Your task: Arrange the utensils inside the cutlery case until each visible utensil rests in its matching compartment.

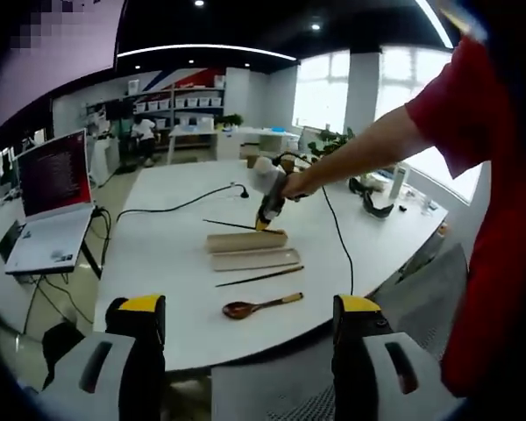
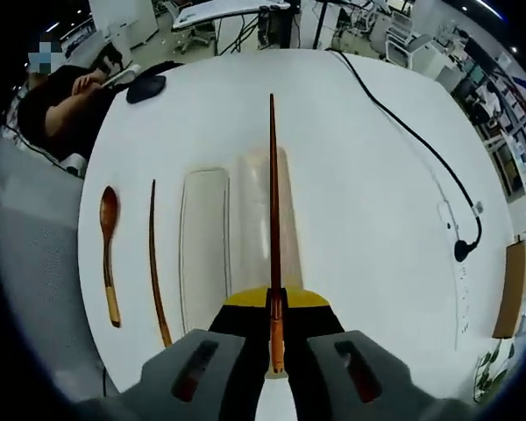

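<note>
In the left gripper view, an open laptop (image 1: 51, 206) is seen at the far left beside the white counter (image 1: 171, 254), and a black cable (image 1: 180, 205) is laid across the counter top. The left hand-held gripper (image 1: 250, 309) is held back from the counter's near edge, its yellow-tipped jaws standing wide apart with nothing between them. Farther in, a wooden spoon (image 1: 261, 306) is seen nearest the edge, a loose dark chopstick (image 1: 259, 277) lies just beyond it, and the cutlery case (image 1: 247, 240) with its pale lid (image 1: 255, 260) beside it lies beyond that. The right hand-held gripper (image 1: 265, 221) is held over the far end of the case by a person's outstretched arm (image 1: 368, 149) in a red sleeve. In the right gripper view, from left to right, the spoon (image 2: 110, 254), the loose chopstick (image 2: 157, 263), the lid (image 2: 203, 250) and the case (image 2: 261, 224) are laid side by side on the counter (image 2: 368, 202). The right hand-held gripper (image 2: 275, 309) is closed on a second chopstick (image 2: 273, 202), which is held lengthwise over the case; whether it touches the case cannot be told. The cable (image 2: 421, 145) is seen at the right.
</note>
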`<action>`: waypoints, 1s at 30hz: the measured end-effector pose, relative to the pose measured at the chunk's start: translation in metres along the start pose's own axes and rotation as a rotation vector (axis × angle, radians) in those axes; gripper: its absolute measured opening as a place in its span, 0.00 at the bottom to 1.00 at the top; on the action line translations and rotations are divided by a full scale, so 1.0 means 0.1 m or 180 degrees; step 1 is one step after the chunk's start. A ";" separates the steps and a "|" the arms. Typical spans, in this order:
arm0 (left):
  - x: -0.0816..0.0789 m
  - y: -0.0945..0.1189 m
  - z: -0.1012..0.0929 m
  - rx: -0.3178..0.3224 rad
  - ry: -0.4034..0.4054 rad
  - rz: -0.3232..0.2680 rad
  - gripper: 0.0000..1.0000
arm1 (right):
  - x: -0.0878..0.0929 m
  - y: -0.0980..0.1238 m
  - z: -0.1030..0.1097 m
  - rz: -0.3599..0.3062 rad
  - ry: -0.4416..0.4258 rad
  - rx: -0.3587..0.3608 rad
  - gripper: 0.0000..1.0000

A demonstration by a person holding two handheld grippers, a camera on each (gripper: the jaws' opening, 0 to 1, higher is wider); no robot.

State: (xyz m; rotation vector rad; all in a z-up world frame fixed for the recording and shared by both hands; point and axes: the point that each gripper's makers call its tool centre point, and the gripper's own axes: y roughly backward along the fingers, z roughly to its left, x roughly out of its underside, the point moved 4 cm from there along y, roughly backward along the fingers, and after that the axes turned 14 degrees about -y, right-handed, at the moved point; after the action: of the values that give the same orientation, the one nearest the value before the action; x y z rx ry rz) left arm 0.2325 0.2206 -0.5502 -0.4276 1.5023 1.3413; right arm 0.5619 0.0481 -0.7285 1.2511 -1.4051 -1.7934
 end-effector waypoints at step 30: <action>0.12 0.15 -0.02 -0.0136 -0.0057 0.0218 0.80 | 0.22 -0.33 -0.04 0.0101 -0.0290 -0.0002 0.01</action>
State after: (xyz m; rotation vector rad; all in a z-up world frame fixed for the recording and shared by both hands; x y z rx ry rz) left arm 0.2145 0.2275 -0.5531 -0.3933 1.4875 1.4293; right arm 0.5599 0.0384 -0.7673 1.1533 -1.4657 -1.8497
